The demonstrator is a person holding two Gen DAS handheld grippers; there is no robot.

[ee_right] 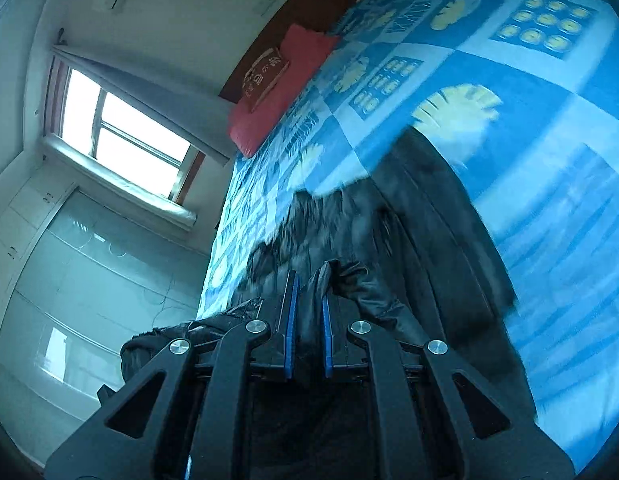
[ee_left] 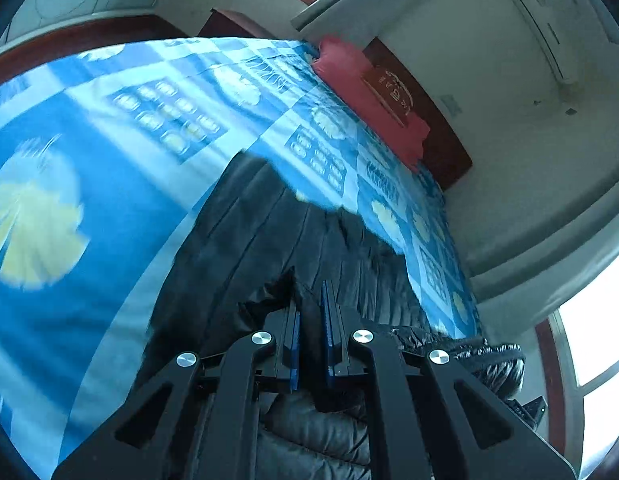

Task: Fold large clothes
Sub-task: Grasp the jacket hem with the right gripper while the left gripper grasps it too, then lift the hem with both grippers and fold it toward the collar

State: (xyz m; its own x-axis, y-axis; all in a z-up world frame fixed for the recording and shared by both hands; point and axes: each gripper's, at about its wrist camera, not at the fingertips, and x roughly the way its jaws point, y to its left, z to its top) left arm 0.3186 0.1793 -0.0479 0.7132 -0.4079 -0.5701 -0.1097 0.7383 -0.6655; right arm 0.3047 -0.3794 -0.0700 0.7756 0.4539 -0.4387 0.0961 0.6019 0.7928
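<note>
A large black padded jacket point(ee_left: 269, 232) lies on a bed with a blue patterned sheet point(ee_left: 109, 184). My left gripper point(ee_left: 310, 308) is shut on a fold of the jacket's black fabric, which fills the narrow gap between the blue pads. In the right wrist view the same jacket point(ee_right: 429, 240) stretches away over the sheet point(ee_right: 549, 160). My right gripper point(ee_right: 309, 300) is shut on another fold of it, and fabric bunches up beside the fingers. Both views are tilted and blurred.
A red pillow point(ee_left: 369, 96) lies at the head of the bed against a dark wooden headboard point(ee_left: 441, 128); it also shows in the right wrist view point(ee_right: 277, 84). A window point(ee_right: 121, 128) and a glass-fronted wardrobe point(ee_right: 77, 280) stand beside the bed.
</note>
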